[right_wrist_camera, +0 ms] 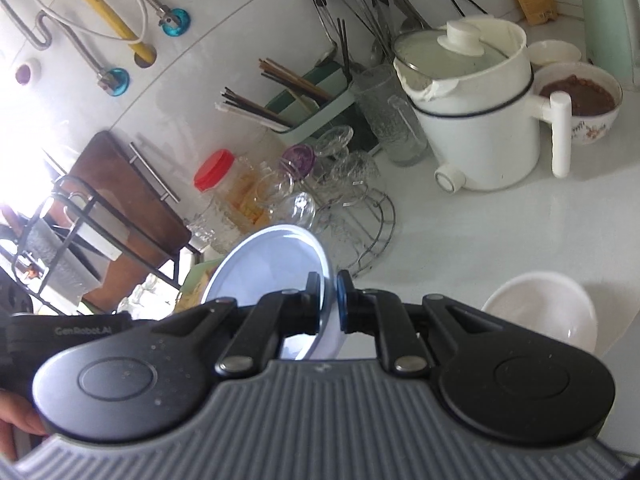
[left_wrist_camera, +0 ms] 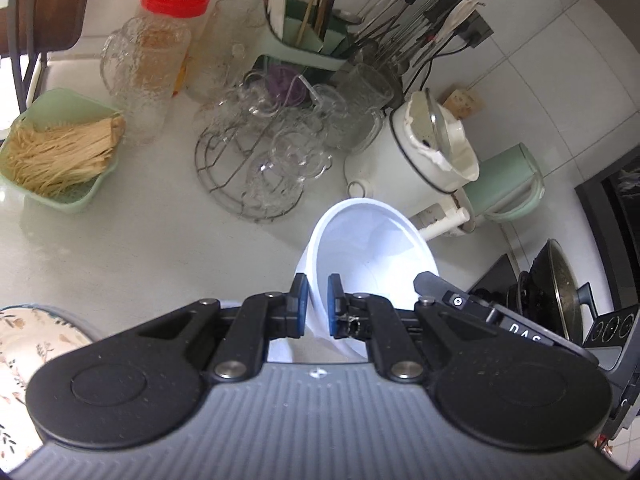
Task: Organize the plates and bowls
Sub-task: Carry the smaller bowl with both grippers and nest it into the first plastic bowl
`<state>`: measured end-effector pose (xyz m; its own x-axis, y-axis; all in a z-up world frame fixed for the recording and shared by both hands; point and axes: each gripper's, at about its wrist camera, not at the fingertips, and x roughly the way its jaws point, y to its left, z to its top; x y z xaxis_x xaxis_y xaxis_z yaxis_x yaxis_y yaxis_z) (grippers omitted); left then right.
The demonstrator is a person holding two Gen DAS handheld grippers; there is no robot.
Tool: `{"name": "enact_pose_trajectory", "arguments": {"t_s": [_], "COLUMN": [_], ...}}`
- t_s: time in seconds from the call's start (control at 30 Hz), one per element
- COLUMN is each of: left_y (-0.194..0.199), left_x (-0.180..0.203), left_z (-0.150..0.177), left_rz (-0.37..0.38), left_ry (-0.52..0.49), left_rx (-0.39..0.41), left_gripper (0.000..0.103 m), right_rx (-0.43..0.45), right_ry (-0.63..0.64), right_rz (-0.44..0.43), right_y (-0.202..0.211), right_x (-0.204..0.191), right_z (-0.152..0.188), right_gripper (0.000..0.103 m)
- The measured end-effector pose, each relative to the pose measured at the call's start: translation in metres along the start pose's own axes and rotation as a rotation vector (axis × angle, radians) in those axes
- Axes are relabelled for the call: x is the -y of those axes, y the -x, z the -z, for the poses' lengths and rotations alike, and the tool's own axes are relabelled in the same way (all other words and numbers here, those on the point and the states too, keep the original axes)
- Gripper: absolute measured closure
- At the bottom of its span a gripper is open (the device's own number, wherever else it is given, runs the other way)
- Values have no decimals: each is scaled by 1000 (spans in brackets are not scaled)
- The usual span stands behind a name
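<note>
Your left hand-held gripper [left_wrist_camera: 318,294] is closed on the rim of a white bowl [left_wrist_camera: 370,256], one blue pad inside the wall and one outside. The bowl hangs tilted above the table [left_wrist_camera: 140,248], its mouth turned toward the white electric pot [left_wrist_camera: 404,160], which stands just beyond it. Left of that pot sits a wire rack [left_wrist_camera: 240,168] loaded with clear glassware, and farther left of the pot a green basket [left_wrist_camera: 60,152] of dry noodles. Behind the pot, against the tiled wall, stands a green utensil holder [left_wrist_camera: 308,36] with chopsticks.

Your right hand-held gripper [right_wrist_camera: 329,292] is clamped on the edge of a pale blue plate [right_wrist_camera: 272,264], the pads pinching the rim from both sides. The plate stands on edge, lifted, well in front of the electric pot and to its left, before the wire rack. A second white bowl [right_wrist_camera: 548,312] rests on the table in front of the pot, toward the right. Right of the pot, touching distance from its handle, a patterned bowl [right_wrist_camera: 580,100] holds brown food.
</note>
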<state>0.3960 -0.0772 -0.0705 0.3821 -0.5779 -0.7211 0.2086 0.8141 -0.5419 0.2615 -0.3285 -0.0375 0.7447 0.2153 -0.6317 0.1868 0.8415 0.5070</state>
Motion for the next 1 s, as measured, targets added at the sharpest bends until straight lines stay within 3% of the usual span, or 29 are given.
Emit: {"name": "enact_pose_trajectory", "arguments": {"t_s": [0.13,0.57,1.0], "left_y": [2,-26,-53], "left_x": [-17,-71,-73], "left_z": [5,36,51], "left_rz": [2,-102,-193], "left_ry": [20,23,-44], "left_rx": [-14,-142,-231], "left_gripper": [93,93,93], "right_rx": [8,-137,-195], "right_ry": [-2,35,120], "right_rz": [8,102,191], "right_y": [-3,-40,-61], "right_x": [-12,-30,-29], "right_z": [14,67,92], "right_gripper": [91,90,90]}}
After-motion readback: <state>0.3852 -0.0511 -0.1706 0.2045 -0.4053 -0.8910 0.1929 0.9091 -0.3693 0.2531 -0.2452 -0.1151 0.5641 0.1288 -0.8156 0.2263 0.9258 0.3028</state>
